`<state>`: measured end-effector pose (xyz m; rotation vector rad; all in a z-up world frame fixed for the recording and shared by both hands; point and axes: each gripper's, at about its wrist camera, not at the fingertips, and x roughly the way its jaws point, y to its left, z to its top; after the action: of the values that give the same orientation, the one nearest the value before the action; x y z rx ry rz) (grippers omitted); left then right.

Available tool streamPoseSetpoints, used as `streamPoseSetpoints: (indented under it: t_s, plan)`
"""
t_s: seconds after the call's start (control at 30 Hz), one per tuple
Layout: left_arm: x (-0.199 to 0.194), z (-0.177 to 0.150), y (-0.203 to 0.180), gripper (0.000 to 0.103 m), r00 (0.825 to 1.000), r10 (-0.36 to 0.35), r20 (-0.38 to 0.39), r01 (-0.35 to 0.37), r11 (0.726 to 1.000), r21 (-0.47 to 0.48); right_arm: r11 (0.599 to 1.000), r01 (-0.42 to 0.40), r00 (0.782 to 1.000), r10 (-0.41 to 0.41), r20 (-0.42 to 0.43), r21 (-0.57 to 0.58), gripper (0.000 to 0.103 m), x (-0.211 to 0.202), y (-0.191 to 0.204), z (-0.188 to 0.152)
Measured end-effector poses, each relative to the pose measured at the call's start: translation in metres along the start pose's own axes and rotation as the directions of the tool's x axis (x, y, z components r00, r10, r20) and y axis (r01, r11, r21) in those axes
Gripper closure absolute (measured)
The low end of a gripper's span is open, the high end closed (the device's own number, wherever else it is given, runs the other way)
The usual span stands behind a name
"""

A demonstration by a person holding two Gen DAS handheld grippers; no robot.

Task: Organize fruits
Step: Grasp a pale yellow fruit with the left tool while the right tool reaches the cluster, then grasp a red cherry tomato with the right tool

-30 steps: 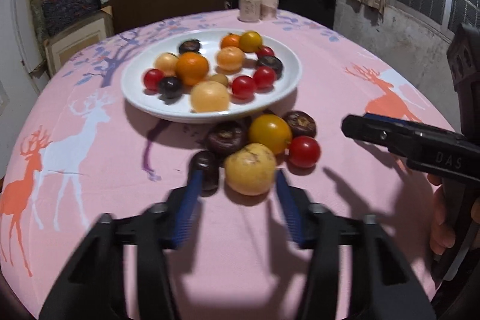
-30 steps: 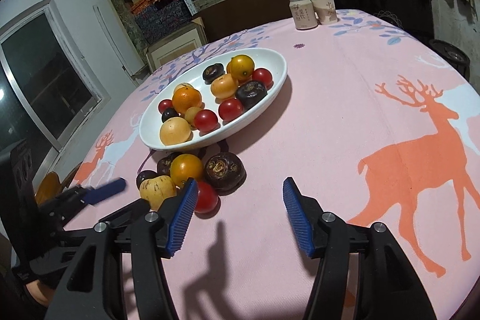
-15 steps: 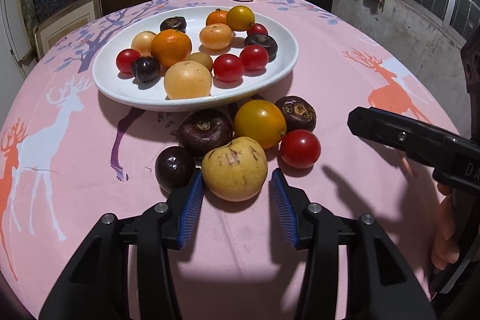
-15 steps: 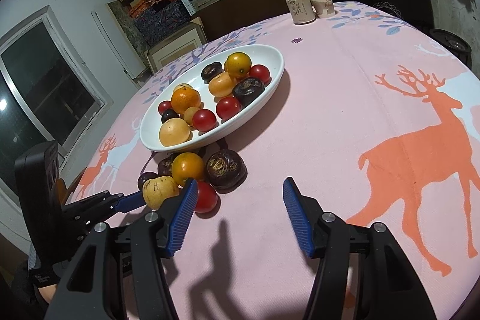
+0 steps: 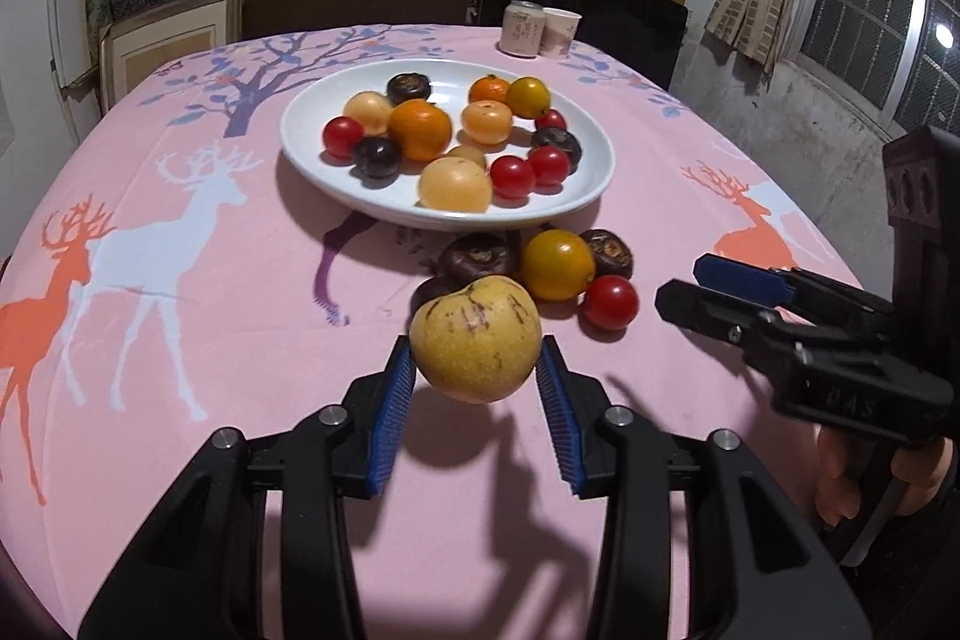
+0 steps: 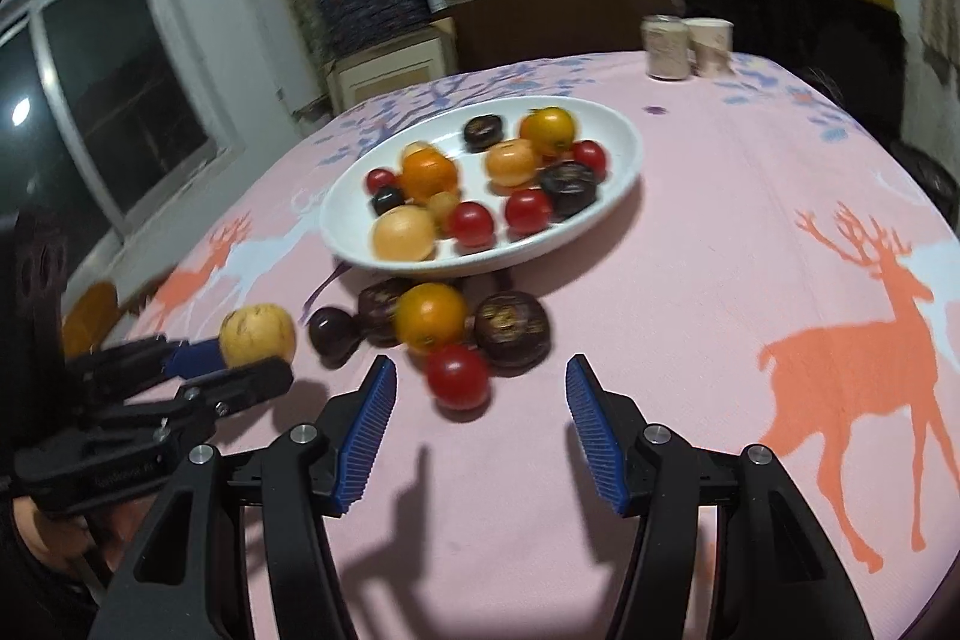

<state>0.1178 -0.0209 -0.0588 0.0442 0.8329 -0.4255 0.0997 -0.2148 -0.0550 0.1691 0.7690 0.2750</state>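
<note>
My left gripper (image 5: 475, 376) is shut on a yellow speckled pear-like fruit (image 5: 475, 338) and holds it above the pink tablecloth; the fruit also shows in the right wrist view (image 6: 257, 334). A white plate (image 5: 312, 148) with several fruits sits beyond. Loose fruits lie in front of the plate: an orange-yellow tomato (image 5: 557, 264), a red tomato (image 5: 611, 302) and dark brown fruits (image 5: 479, 256). My right gripper (image 6: 479, 394) is open and empty, just short of the red tomato (image 6: 458, 376). It shows at the right of the left wrist view (image 5: 708, 287).
A can (image 5: 522, 27) and a paper cup (image 5: 560, 32) stand at the table's far edge. Shelves with stacked boxes and a dark chair are behind the table. The round table's edge curves off left and right.
My left gripper closed on the yellow fruit and lifted it off the cloth. My right gripper moved in toward the red tomato, still open.
</note>
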Motion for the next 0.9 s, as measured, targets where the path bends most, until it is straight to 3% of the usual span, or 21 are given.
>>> streamPoseSetpoints:
  t_s: [0.2, 0.4, 0.5, 0.6, 0.9]
  plan:
    - [-0.004, -0.005, 0.011, 0.062, 1.000, 0.004, 0.007, -0.004, 1.000, -0.029, 0.999, -0.022, 0.992, 0.018, -0.123, -0.029, 0.048, 0.026, 0.018, -0.001]
    - [-0.010, -0.006, 0.015, 0.062, 1.000, 0.007, 0.020, -0.006, 1.000, -0.031, 0.999, 0.037, 0.989, -0.042, -0.144, -0.038, 0.050, 0.035, 0.020, 0.001]
    - [-0.009, -0.006, 0.017, 0.062, 1.000, 0.004, 0.019, -0.003, 0.999, -0.036, 0.998, 0.050, 0.983, -0.056, -0.172, -0.038, 0.061, 0.044, 0.019, 0.002]
    - [-0.009, -0.007, 0.016, 0.062, 1.000, 0.002, 0.016, -0.001, 0.999, -0.035, 0.997, 0.070, 0.984, -0.075, -0.163, -0.039, 0.072, 0.047, 0.018, 0.004]
    - [-0.008, -0.008, 0.016, 0.062, 1.000, 0.001, 0.009, -0.001, 0.999, -0.033, 0.998, 0.046, 0.993, -0.051, -0.107, -0.047, 0.073, 0.026, 0.022, 0.001]
